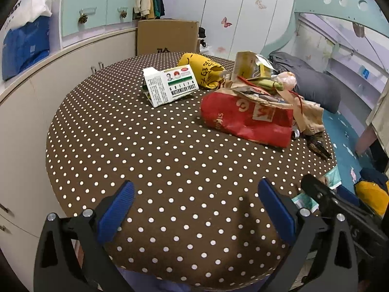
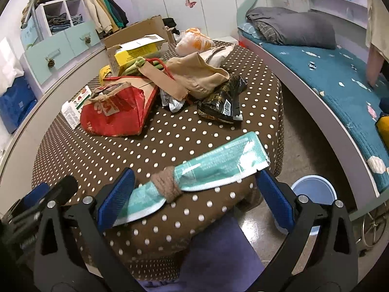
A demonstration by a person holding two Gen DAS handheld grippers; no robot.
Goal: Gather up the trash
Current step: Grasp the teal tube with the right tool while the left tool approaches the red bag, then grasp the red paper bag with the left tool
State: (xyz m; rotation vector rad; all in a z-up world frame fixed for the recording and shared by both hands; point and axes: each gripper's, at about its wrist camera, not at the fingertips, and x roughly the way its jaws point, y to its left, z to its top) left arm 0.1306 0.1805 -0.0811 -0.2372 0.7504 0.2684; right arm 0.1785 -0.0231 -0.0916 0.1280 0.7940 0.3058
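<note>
Since the teal wrapper (image 2: 206,170) lies right between the spread fingers of the right gripper (image 2: 194,199), long axis running 8 to 2 o'clock, that hand's clearly nearer. The left gripper (image 1: 194,206) is spread too, holding nothing. The blue bin (image 2: 313,189) on the floor at 4 o'clock looks empty, I think.

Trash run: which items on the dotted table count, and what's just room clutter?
Trash: teal foil wrapper, crumpled red paper bag, black snack packet, white medicine carton, yellow plastic bag.

Clutter: blue floor bin, grey pillow, hanging clothes, cardboard box.
</note>
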